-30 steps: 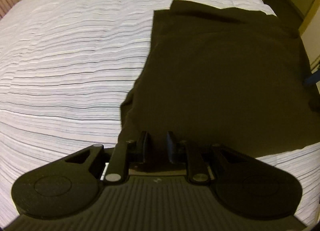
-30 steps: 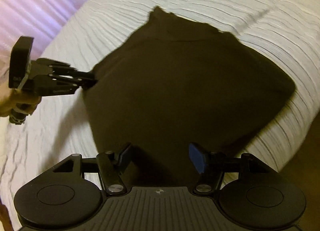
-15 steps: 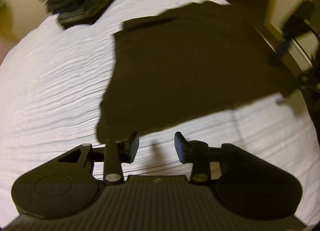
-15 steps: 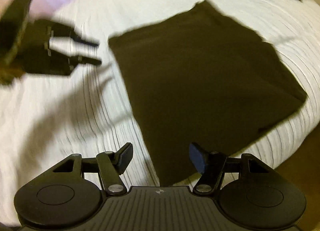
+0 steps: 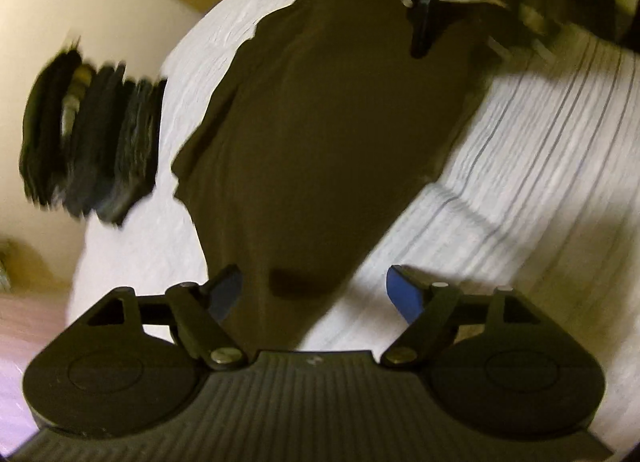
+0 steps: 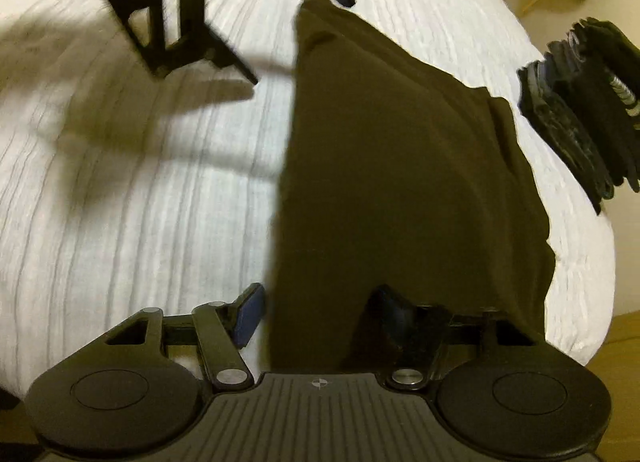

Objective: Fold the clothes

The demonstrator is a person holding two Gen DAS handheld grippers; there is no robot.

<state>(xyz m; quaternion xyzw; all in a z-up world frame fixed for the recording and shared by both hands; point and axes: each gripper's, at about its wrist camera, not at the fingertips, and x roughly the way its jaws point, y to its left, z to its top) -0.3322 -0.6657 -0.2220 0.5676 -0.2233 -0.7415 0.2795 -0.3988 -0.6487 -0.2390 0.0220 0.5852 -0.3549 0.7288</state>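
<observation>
A dark brown folded garment (image 5: 320,150) lies flat on the white striped bed (image 5: 540,190). My left gripper (image 5: 316,294) is open, its jaws wide apart over the garment's near corner, holding nothing. My right gripper (image 6: 320,314) is open at the opposite end of the garment (image 6: 400,182), with cloth lying between the jaws and over the right finger. The left gripper also shows at the top of the right wrist view (image 6: 296,34), and the right gripper shows at the top of the left wrist view (image 5: 424,14).
A stack of dark folded clothes (image 5: 88,134) sits at the bed's edge beside the garment; it also shows in the right wrist view (image 6: 584,118). Bare bed (image 6: 120,202) lies to the other side. Floor and wall surround the bed.
My left gripper let go of the garment and opened wide. Both grippers swung round to opposite ends of the garment, which now lies flat.
</observation>
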